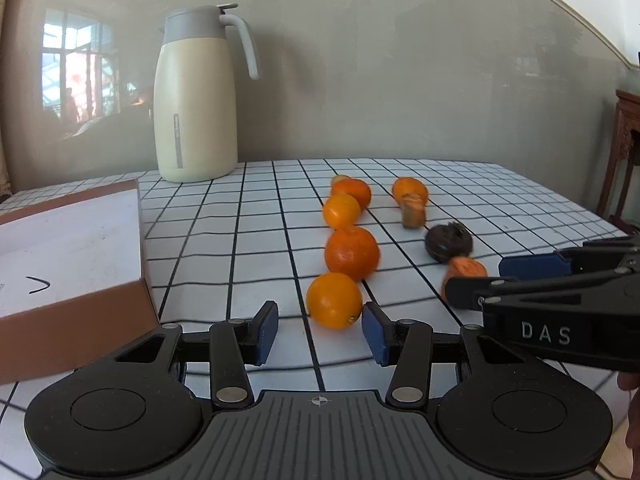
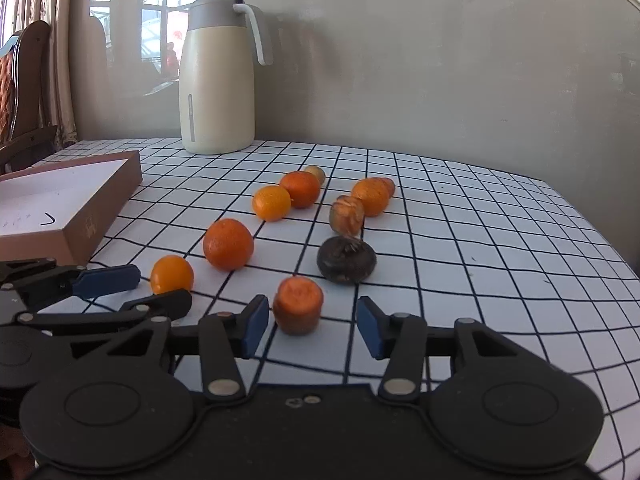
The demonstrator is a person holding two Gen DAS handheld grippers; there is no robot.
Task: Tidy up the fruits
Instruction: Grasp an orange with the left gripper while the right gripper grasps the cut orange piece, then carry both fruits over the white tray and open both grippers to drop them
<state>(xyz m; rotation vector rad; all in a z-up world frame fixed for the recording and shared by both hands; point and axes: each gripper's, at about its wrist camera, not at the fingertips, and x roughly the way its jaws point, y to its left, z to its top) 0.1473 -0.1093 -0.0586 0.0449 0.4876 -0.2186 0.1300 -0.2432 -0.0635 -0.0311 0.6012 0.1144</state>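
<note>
A row of oranges runs down the checked tablecloth [image 1: 224, 240]. The nearest orange [image 1: 335, 300] [image 2: 172, 274] lies between the blue pads of my left gripper [image 1: 320, 328] [image 2: 162, 290]. The right-hand pad is at its skin and a gap shows at the other pad, so the gripper is open. An orange carrot-like stub [image 2: 298, 310] [image 1: 466, 270] stands between the fingers of my right gripper [image 2: 312, 326] [image 1: 476, 282]. The left-hand pad is close to it, the other stands clear, so this gripper is open too. Behind the stub sits a dark round fruit [image 2: 346, 260] [image 1: 448, 242].
A shallow brown box [image 1: 72, 320] [image 2: 104, 208] with a white inside lies at the left. A cream jug [image 1: 196, 108] [image 2: 218, 80] stands at the back by the wall. More oranges [image 2: 228, 244] and a cut brownish piece [image 2: 346, 214] lie farther back. A wooden chair [image 2: 24, 80] stands far left.
</note>
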